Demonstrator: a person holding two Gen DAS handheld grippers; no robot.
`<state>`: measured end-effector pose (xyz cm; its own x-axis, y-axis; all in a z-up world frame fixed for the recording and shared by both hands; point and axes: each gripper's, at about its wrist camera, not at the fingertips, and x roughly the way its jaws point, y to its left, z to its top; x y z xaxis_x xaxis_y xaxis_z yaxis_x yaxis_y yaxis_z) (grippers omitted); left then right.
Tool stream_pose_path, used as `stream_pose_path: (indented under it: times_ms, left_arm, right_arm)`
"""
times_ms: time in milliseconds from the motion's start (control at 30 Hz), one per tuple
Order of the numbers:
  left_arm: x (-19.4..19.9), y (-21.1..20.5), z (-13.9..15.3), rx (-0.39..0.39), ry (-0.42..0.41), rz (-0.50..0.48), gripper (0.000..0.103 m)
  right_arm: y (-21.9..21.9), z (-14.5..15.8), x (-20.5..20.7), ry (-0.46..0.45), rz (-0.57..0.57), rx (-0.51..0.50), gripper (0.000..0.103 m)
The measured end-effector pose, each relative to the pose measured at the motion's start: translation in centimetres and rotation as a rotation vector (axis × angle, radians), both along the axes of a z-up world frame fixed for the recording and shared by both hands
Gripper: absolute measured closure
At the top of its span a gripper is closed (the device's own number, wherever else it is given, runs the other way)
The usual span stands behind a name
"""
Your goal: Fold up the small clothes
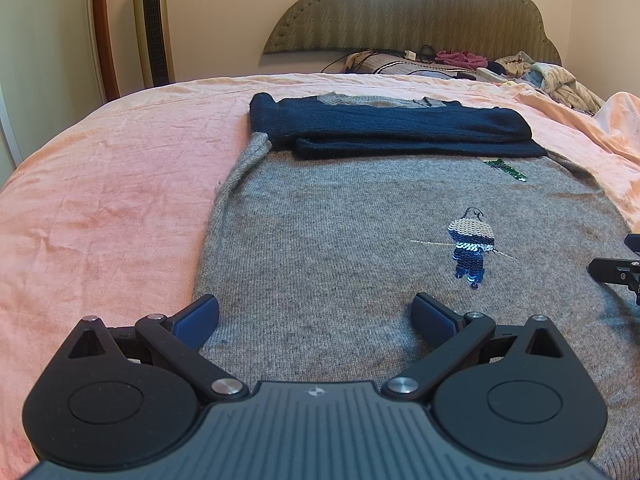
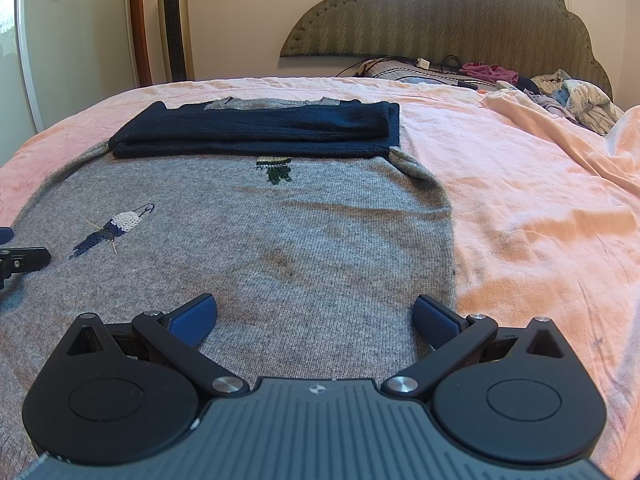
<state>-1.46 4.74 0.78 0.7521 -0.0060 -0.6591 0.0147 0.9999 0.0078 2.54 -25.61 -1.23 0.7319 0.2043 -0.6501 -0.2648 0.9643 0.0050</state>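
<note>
A grey knit sweater (image 1: pixel 340 224) (image 2: pixel 256 236) with sequin figures lies flat on the pink bedspread. Its navy sleeves (image 1: pixel 384 128) (image 2: pixel 260 128) are folded across the top, near the collar. My left gripper (image 1: pixel 316 314) stands open just above the sweater's near left part, nothing between its blue pads. My right gripper (image 2: pixel 316 314) is open too, over the near right part beside the sweater's right edge. Each gripper's tip shows at the side of the other's view: the right gripper (image 1: pixel 616 268) and the left gripper (image 2: pixel 20 260).
The pink bedspread (image 1: pixel 112 200) (image 2: pixel 532 220) stretches on both sides of the sweater. A heap of clothes and cables (image 1: pixel 460 64) (image 2: pixel 520 80) sits by the padded headboard (image 1: pixel 408 8). A tower fan (image 1: pixel 154 24) stands against the wall at the far left.
</note>
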Motion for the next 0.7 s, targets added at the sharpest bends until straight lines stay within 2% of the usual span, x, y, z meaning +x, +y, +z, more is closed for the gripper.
stream_pose_path:
  times_ms: [333, 467, 700]
  left_arm:
    - [-0.1, 0.1, 0.0, 0.005, 0.000, 0.004, 0.000]
    - [-0.4, 0.2, 0.2, 0.007, 0.016, 0.009, 0.000]
    - [-5.3, -0.2, 0.7, 0.037, 0.047, -0.028, 0.000]
  right_arm:
    - [0.0, 0.1, -0.1, 0.000, -0.005, -0.001, 0.000]
    - [-0.1, 0.4, -0.8, 0.008, -0.043, -0.007, 0.000]
    - [-0.5, 0.7, -5.5, 0.002, -0.014, -0.044, 0.000]
